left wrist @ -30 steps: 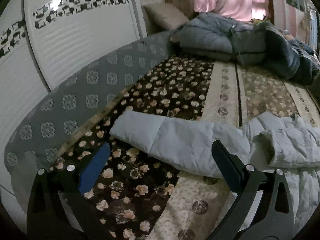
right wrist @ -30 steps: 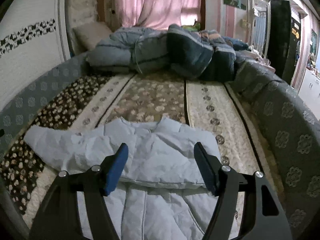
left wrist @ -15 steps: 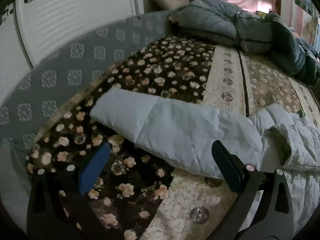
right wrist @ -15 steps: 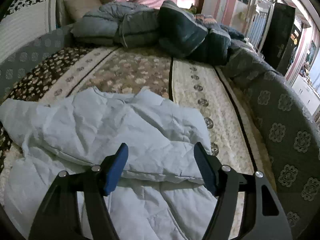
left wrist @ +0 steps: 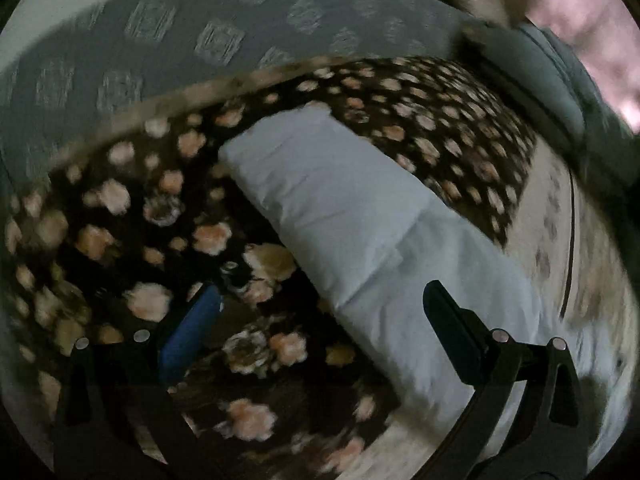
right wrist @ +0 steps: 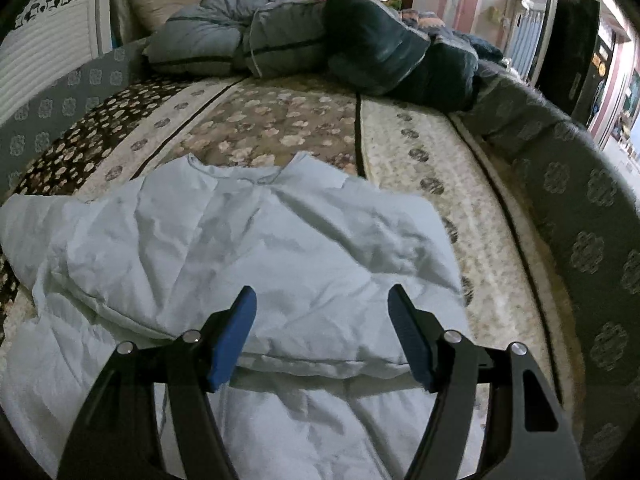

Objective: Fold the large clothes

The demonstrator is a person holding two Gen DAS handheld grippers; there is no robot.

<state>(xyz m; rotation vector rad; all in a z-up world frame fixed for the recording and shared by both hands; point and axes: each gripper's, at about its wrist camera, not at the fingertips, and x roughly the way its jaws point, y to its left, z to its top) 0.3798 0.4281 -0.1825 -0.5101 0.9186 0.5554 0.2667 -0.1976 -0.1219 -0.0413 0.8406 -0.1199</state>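
My left gripper (left wrist: 320, 312) has its jaws wide apart, holding nothing, above the pale blue padded jacket (right wrist: 248, 248) where its sleeve (left wrist: 340, 200) runs out toward 11 o'clock over the dark flowered bedspread (left wrist: 120, 216). My right gripper (right wrist: 322, 320) is just as wide and empty over the jacket's folded body at the near end of the bed. I judge it light, puffy and slippery, so I'd pinch the sleeve's cuff end, taking a good bite of padding
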